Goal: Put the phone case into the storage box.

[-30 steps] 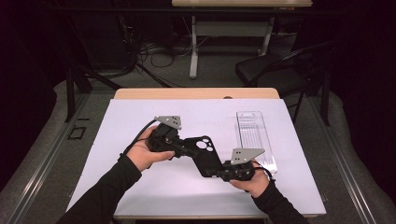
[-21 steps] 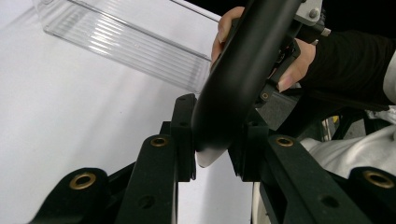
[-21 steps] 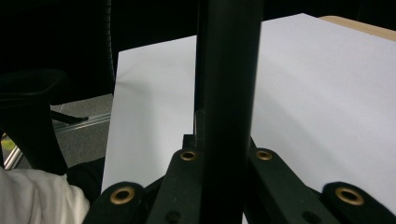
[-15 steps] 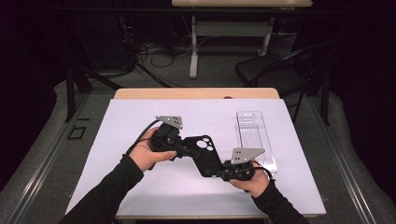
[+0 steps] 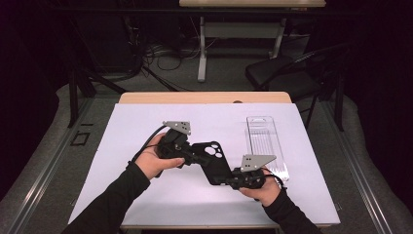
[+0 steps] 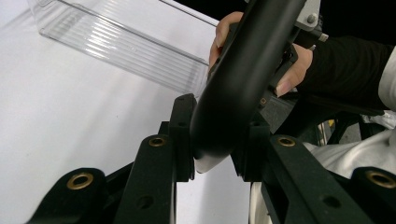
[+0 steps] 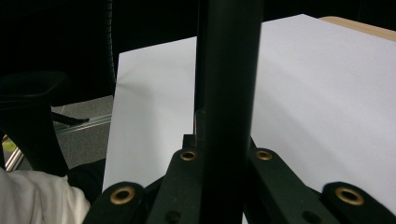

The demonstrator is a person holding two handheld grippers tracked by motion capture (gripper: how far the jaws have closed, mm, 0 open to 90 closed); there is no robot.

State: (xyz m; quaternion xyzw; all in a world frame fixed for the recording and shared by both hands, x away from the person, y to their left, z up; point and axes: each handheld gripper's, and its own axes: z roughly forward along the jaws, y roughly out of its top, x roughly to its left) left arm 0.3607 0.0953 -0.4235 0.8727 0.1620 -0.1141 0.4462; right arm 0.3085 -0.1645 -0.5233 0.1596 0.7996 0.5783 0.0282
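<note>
Phone case (image 5: pixel 213 162), black, with camera cutout, is held above the white mat (image 5: pixel 117 146) mid-table, spanning between both grippers. Right gripper (image 5: pixel 237 178) is clenched on the case's near end; right gripper view shows the case edge-on (image 7: pixel 226 93) running straight up between the jaws, pinched tight. Left gripper (image 5: pixel 191 155) is at the far, cutout end; left gripper view shows the rounded corner (image 6: pixel 238 88) sitting between the jaws, left pad touching it, the right one close behind it, so I read it as grasping the case too, more loosely. Likely reason for the 2-point hold: 1 gripper steadies the case while the other takes it over or re-grips, probably before it goes into the clear tray (image 5: pixel 265 144), which lies empty just right of the grippers. High view gives the layout: case flat-ish, tray beside the right hand (image 5: pixel 263 192). Left gripper view adds the tray's ribbed floor (image 6: pixel 116 42) and the right hand's fingers (image 6: pixel 285 84) behind the case.
</note>
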